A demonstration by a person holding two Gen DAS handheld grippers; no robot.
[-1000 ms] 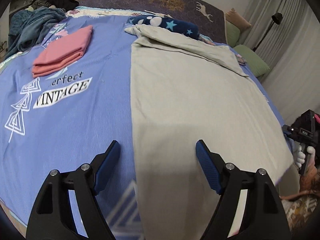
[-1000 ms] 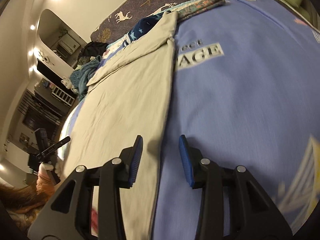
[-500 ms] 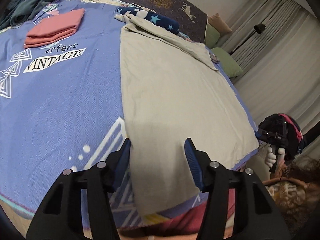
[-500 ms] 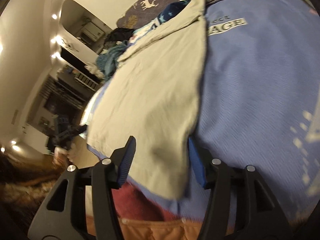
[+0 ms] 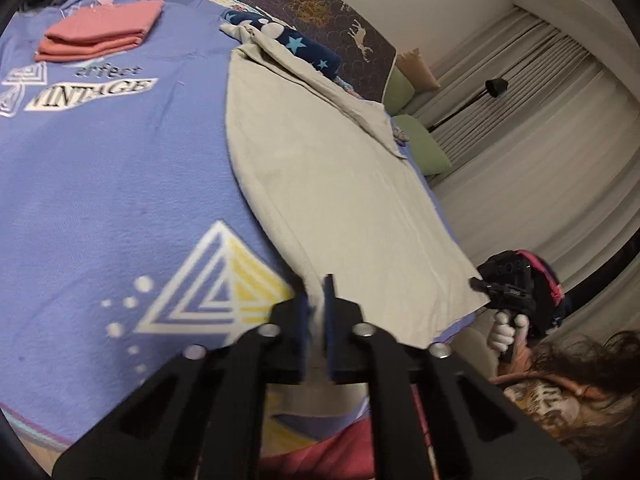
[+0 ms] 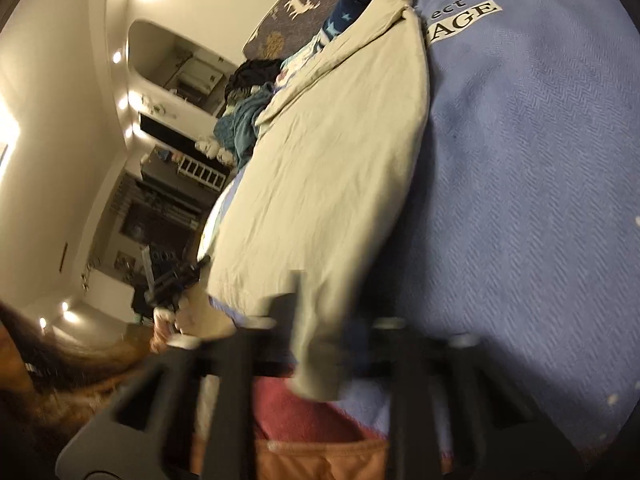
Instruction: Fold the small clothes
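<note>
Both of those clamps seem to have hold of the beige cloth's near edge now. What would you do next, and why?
Probably lift both near corners and carry them toward the far edge, folding it in half. The left gripper and right gripper have just closed on the beige cloth, which lies flat and unfolded on the blue blanket; folded pink clothes show the goal.

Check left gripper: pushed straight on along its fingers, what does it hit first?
The beige cloth that the left gripper is shut on; beyond that, probably the blue printed blanket underneath. Depth is unclear.
</note>
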